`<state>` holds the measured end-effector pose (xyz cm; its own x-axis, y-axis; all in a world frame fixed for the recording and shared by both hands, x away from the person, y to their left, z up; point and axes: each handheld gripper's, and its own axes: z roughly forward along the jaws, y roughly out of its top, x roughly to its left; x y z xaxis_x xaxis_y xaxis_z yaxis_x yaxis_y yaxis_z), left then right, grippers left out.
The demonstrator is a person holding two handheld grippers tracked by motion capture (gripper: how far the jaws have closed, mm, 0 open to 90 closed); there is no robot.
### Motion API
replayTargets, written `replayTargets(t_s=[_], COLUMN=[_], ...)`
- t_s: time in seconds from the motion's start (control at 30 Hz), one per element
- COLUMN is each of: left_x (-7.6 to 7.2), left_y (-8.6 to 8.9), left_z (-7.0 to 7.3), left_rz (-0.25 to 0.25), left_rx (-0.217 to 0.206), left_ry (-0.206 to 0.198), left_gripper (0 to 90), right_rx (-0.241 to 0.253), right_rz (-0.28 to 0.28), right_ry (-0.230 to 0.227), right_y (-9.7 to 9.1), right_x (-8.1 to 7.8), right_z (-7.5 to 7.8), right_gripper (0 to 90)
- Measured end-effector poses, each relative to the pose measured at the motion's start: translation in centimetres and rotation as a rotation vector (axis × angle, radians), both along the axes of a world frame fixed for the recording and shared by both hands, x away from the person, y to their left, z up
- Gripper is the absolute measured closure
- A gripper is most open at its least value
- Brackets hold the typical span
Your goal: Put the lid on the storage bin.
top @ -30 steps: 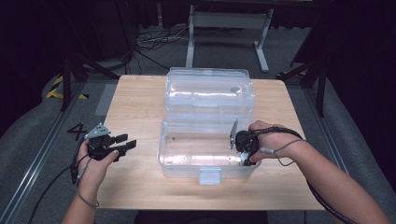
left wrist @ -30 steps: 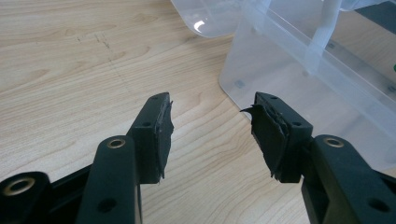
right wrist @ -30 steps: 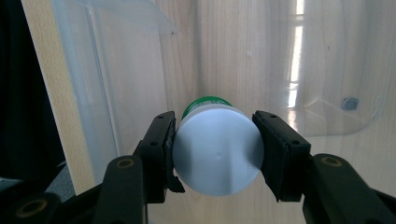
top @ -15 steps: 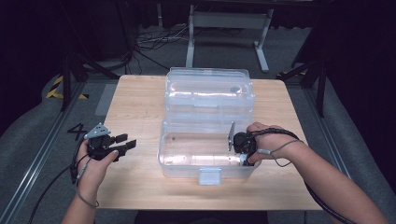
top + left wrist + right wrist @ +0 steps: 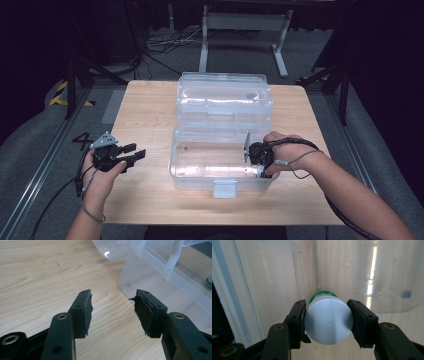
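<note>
On wooden table (image 5: 150, 115) | clear bin (image 5: 222, 165) | grey carpet (image 5: 45, 135) around

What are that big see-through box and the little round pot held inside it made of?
The box looks like clear, glossy plastic: the wood table shows through its walls, which catch bright reflections. The pot, pinched by the right gripper, seems smooth, matte white plastic with a green band; I can't be certain.

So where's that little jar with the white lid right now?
The jar sits clamped between the pads of the right tool, down inside the clear plastic box at its right end, as the high view shows the right tool reaching in there.
</note>
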<state>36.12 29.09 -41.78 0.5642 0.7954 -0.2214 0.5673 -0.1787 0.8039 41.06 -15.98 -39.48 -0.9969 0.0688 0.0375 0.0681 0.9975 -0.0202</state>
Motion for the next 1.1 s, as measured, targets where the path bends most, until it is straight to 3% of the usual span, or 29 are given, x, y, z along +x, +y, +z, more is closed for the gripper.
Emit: replayTargets(t_s=[0.43, 0.73, 0.87, 1.1], left_x=[0.0, 0.1, 0.1, 0.1], left_y=[0.0, 0.0, 0.0, 0.1], left_z=[0.0, 0.0, 0.0, 0.0], left_rz=[0.000, -0.001, 0.000, 0.003], left_rx=[-0.001, -0.003, -0.005, -0.006], left_ry=[0.001, -0.001, -0.003, -0.001], left_gripper=[48.3, 48.3, 48.3, 48.3], right_rx=[-0.015, -0.041, -0.064, -0.063], right_rz=[0.004, 0.012, 0.015, 0.022], right_ry=[-0.063, -0.082, -0.060, -0.045], right_y=[0.2, 0.3, 0.3, 0.4], right_x=[0.0, 0.0, 0.0, 0.1], right_z=[-0.3, -0.5, -0.9, -0.9], right_gripper=[50.3, 50.2, 50.2, 50.2])
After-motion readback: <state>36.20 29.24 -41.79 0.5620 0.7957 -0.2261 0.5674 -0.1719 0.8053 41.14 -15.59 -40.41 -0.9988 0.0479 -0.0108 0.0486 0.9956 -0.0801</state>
